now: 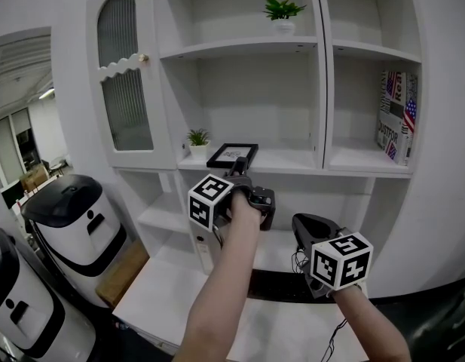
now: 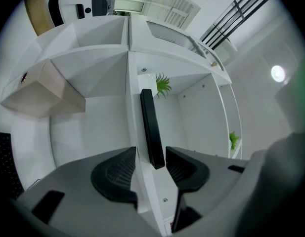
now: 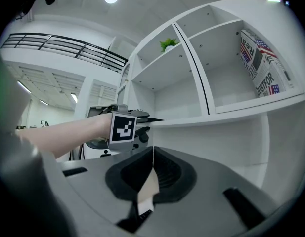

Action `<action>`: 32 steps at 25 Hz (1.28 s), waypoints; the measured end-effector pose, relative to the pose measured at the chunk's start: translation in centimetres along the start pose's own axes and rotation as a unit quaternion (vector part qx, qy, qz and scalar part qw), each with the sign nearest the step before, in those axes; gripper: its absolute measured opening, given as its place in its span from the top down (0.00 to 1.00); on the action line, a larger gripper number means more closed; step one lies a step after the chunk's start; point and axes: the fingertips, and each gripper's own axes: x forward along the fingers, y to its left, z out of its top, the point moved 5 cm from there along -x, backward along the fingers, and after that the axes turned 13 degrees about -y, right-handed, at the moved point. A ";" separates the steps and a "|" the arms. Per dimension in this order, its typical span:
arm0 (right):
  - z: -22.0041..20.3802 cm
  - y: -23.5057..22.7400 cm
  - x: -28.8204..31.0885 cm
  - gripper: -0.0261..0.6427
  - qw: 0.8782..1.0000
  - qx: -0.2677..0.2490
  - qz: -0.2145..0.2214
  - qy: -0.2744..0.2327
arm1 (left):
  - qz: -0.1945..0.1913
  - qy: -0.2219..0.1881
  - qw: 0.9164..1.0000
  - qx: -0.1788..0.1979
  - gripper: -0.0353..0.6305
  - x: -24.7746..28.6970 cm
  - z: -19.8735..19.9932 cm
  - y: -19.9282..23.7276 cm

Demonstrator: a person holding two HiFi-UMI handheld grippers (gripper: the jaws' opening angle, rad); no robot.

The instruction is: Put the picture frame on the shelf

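picture frame (image 1: 232,155) print: too small to read; the left gripper view shows only its edge.
left gripper (image 2: 151,171): in the head view its jaws are hidden behind the hand (image 1: 243,206).
book (image 1: 396,117), far right: lettering only partly readable.
white machine (image 1: 21,308), near left: cut off by the picture's edge.

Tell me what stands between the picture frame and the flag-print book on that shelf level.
In the head view, only bare white shelf and the unit's upright divider lie between the picture frame and the flag-print book.
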 end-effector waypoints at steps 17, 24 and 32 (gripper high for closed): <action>-1.2 1.2 -1.2 0.96 1.000 0.020 0.010 -0.006 | -0.054 0.058 0.993 0.086 0.69 -6.5 -0.2 -0.2; -2.6 2.1 -2.6 0.96 0.999 0.044 0.015 -0.006 | -0.059 0.084 0.972 0.211 0.76 -10.7 -0.5 1.4; -5.4 3.3 -4.7 0.96 0.997 0.080 0.018 0.005 | -0.056 0.108 0.928 0.352 0.86 -16.7 -1.4 4.6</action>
